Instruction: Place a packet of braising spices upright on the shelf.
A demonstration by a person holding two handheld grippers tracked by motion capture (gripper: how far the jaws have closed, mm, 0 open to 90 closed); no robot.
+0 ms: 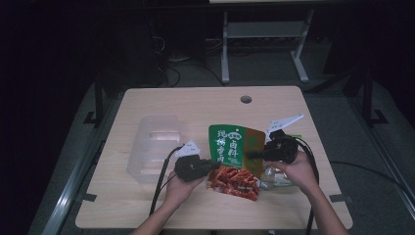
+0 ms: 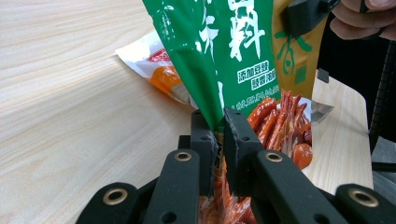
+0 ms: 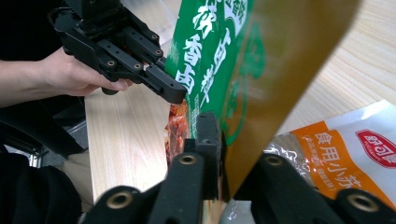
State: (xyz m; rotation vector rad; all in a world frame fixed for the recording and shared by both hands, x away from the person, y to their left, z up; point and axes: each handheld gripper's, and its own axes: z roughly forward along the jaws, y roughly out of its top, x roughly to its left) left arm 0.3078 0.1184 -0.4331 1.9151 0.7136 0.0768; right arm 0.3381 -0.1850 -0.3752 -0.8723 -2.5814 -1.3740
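Observation:
A snack bag point(image 1: 230, 147), green with white characters, an orange-brown side and red food printed at its bottom, is held up over the wooden table point(image 1: 195, 105) between both grippers. My left gripper point(image 1: 214, 165) is shut on its left edge; in the left gripper view the jaws pinch the green film point(image 2: 218, 133). From the right, my right gripper point(image 1: 250, 154) is shut on the bag's other edge, and the film point(image 3: 219, 56) rises from between its jaws point(image 3: 222, 140). The left gripper point(image 3: 175, 95) also shows in the right gripper view.
A white and orange packet point(image 1: 280, 179) lies on the table under the bag's right side point(image 3: 345, 154). A clear plastic container point(image 1: 154, 147) stands at the left. The table has a round cable hole point(image 1: 246, 99) near its far edge. The floor and table legs beyond are dark.

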